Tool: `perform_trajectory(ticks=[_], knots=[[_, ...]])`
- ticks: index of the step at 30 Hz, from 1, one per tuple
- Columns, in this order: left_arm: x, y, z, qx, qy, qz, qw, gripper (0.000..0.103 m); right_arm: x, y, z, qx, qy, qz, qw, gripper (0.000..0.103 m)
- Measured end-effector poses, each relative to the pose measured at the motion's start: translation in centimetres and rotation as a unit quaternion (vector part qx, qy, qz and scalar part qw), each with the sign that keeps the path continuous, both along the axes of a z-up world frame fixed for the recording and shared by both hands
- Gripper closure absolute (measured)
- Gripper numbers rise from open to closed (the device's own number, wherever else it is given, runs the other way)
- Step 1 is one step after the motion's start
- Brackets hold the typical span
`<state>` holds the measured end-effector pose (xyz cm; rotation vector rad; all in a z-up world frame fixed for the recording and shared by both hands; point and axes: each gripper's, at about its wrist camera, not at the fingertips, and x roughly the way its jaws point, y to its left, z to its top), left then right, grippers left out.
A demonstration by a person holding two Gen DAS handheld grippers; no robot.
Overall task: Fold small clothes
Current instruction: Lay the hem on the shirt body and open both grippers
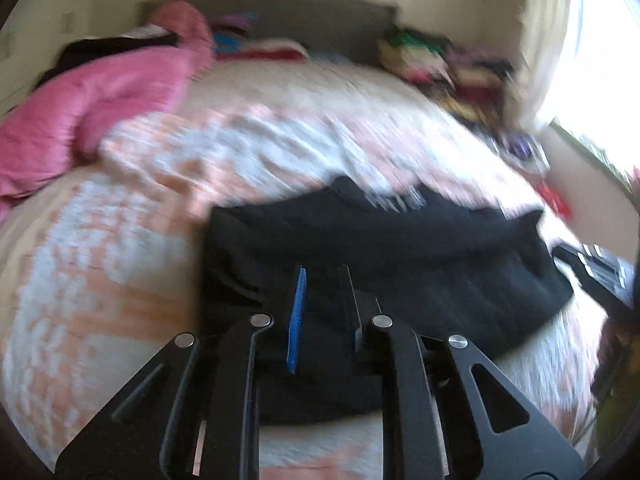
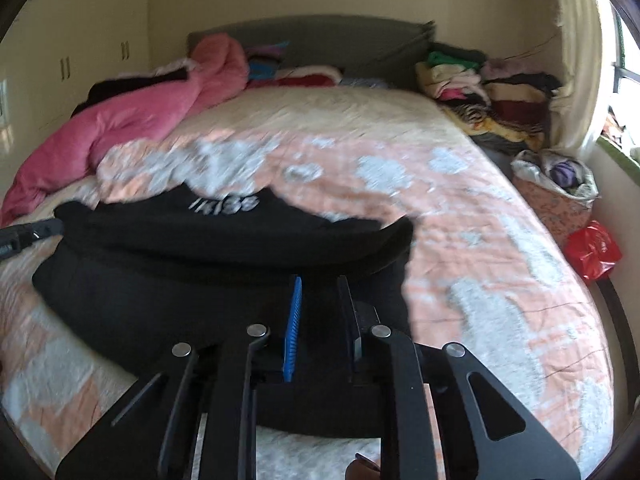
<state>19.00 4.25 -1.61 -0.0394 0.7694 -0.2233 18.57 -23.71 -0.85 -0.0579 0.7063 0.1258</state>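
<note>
A black garment (image 1: pixel 400 248) with white lettering (image 2: pixel 224 204) lies crumpled across the near part of the bed. My left gripper (image 1: pixel 322 270) sits over its left half, jaws narrow, with black cloth filling the slit between the blue pad (image 1: pixel 298 316) and the other finger. Over the right half my right gripper (image 2: pixel 318 278) is the same, jaws nearly together with black garment (image 2: pixel 180 272) between them. Each gripper shows at the other view's edge: the right gripper (image 1: pixel 600 272), the left gripper (image 2: pixel 24 236). Both views are blurred.
The bed's orange and white cover (image 2: pixel 480 240) spreads out beyond the garment. A pink blanket (image 2: pixel 140 120) is bunched at the back left. Stacked clothes (image 2: pixel 500 92) sit at the back right by the headboard (image 2: pixel 320 44). A cloth bag (image 2: pixel 560 184) and a red bag (image 2: pixel 592 250) lie off the right side.
</note>
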Motion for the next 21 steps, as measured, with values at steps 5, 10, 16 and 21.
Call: perform_trajectory(ticks=[5,10,16,21], knots=[[1.3,-1.8,-3.2,0.048,0.041,-0.006,0.9980,0.089,2.1,1.9,-2.7,-0.023,0.055,-0.006,0.998,0.086],[3.4,-0.1,-3.9,0.034,0.046,0.011,0.9983,0.083,4.4,2.7,-4.4,-0.033,0.076,-0.016,0.996,0.086],[5.3,0.7,-3.4,0.019,0.041,0.025,0.9986,0.083,7.4,3.1,-4.4,-0.040,0.081,-0.022,0.996,0.086],[6.8,1.6,-2.4,0.020,0.034,0.055,0.9977,0.071,9.8,2.7,-3.9,-0.030,0.081,-0.034,0.996,0.086]])
